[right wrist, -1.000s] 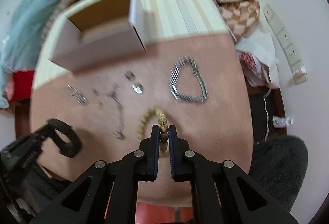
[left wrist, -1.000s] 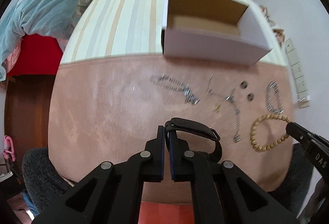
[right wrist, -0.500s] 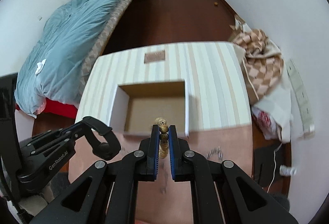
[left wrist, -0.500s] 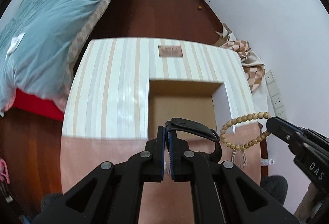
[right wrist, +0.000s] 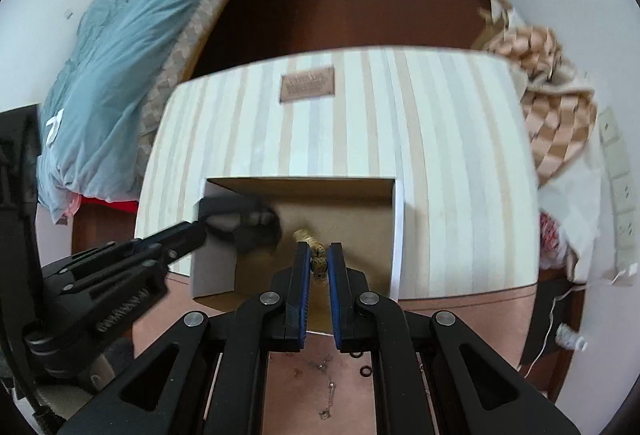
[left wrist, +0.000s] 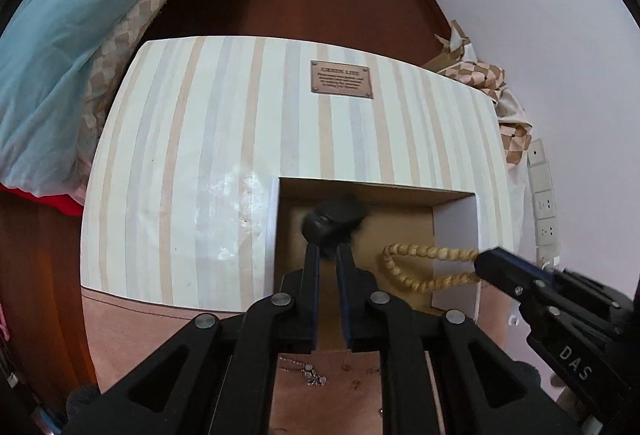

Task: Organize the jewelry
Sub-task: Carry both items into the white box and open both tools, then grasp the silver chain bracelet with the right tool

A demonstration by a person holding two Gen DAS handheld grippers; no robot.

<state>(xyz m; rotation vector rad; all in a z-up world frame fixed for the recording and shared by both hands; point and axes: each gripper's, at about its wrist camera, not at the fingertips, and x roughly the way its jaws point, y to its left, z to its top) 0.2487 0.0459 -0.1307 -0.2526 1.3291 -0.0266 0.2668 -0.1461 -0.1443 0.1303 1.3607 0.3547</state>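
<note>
An open cardboard box [left wrist: 454, 219] [right wrist: 394, 235] with white outer walls stands on the striped tabletop. My left gripper [left wrist: 328, 253] is over the box, its jaws slightly apart around the black band [left wrist: 334, 221], which looks blurred; it also shows in the right wrist view [right wrist: 244, 225]. My right gripper [right wrist: 319, 255] is over the box too, jaws a little apart with the wooden bead bracelet [right wrist: 316, 263] between them. In the left wrist view the bracelet [left wrist: 424, 267] hangs from the right gripper's tip [left wrist: 486, 263].
Silver chains [left wrist: 306, 375] [right wrist: 328, 391] and small rings [right wrist: 365, 371] lie on the pink mat [left wrist: 120, 331] at the near side. A brown plaque [left wrist: 341, 79] is on the striped top. A bed with a blue duvet [left wrist: 64, 35] is at the left, a checked cloth [right wrist: 552, 123] at the right.
Both grippers have moved forward and down over the box. Both pairs of jaws have opened a little. The black band is blurred at the left fingertips.
</note>
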